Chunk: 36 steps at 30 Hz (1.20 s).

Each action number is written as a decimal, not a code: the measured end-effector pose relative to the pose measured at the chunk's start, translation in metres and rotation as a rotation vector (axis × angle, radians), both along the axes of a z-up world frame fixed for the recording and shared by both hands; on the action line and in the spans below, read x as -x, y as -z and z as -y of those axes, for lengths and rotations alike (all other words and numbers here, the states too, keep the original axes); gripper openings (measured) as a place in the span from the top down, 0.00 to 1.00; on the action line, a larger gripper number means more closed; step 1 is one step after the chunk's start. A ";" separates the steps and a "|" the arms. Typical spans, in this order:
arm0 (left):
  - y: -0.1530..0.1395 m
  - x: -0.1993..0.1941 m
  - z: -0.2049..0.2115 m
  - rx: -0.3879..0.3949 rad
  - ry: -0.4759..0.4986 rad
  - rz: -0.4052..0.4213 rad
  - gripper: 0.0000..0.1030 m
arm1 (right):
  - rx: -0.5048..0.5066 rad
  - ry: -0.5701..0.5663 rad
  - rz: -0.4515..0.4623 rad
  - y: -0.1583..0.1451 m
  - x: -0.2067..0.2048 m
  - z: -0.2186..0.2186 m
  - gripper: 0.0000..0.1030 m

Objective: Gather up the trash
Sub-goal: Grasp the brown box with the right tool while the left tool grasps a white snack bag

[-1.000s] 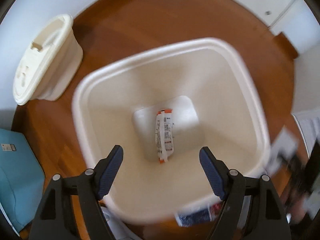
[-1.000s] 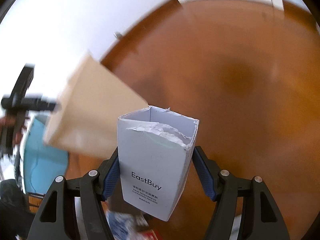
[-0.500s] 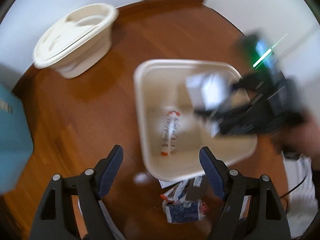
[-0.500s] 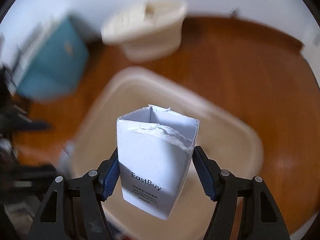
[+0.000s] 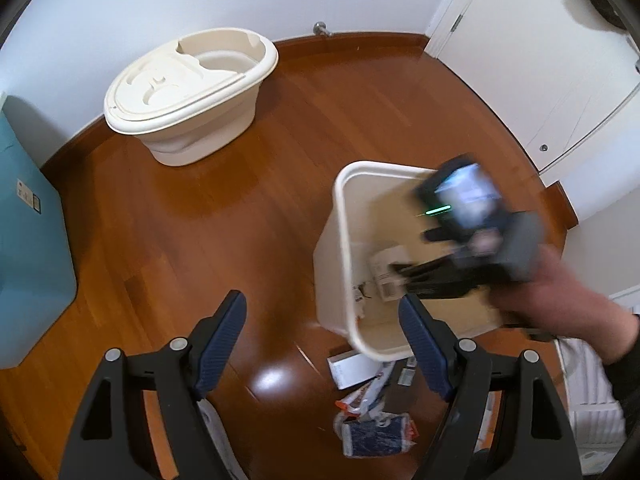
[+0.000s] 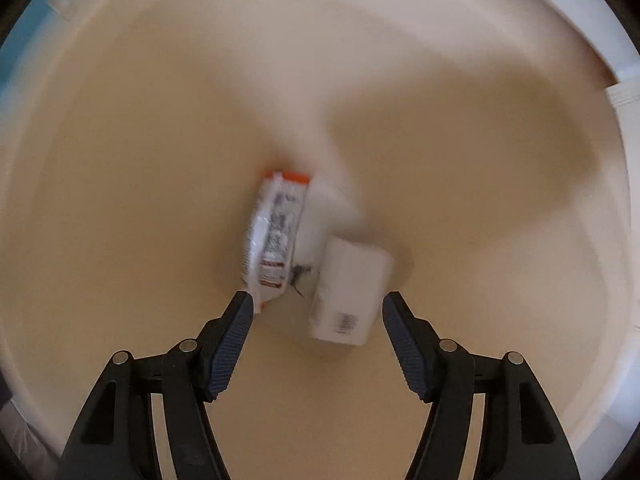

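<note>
The right gripper (image 6: pixel 318 322) is held inside the cream waste bin (image 6: pixel 120 120), its jaws spread wide with nothing between them. Below it, at the bottom of the bin, a white carton (image 6: pixel 350 290) lies tilted, blurred, just beside a white wrapper with orange ends (image 6: pixel 276 236); whether the two touch cannot be told. In the left wrist view the same bin (image 5: pixel 344 240) is seen standing on the wooden floor (image 5: pixel 200 208), with the right gripper (image 5: pixel 436 276) and the hand (image 5: pixel 552 300) that holds it reaching over its rim, both smeared by motion. The carton (image 5: pixel 386 276) is glimpsed inside the bin beneath that gripper. The left gripper (image 5: pixel 322 338) is held above the floor to the left of the bin, its jaws released and wide apart, empty. More litter is left on the floor against the near side of the bin: a white box (image 5: pixel 352 368) and a crumpled blue wrapper (image 5: pixel 374 436). A cream oval tub (image 5: pixel 188 92) stands well apart by the wall, and a teal container (image 5: pixel 28 240) is seen at the left edge.
</note>
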<state>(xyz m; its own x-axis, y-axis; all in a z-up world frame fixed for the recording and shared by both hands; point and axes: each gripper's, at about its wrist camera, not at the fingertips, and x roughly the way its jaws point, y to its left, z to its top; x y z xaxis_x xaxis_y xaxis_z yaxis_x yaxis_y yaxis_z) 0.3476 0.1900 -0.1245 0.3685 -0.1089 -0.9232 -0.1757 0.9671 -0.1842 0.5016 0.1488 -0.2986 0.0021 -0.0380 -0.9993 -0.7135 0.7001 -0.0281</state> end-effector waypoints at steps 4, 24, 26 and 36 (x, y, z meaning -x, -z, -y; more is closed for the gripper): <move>0.023 0.025 -0.007 -0.040 -0.019 -0.004 0.24 | -0.250 0.137 0.231 -0.106 0.020 0.053 0.20; 0.101 0.042 -0.016 -0.007 -0.142 -0.248 0.24 | -0.009 0.688 0.116 0.081 0.193 0.112 0.03; 0.101 0.041 -0.012 -0.029 -0.112 -0.239 0.24 | 0.044 0.667 0.126 0.096 0.191 0.103 0.03; 0.169 0.083 0.050 -0.127 0.094 -0.318 0.24 | -0.056 0.684 0.015 0.114 0.175 0.151 0.56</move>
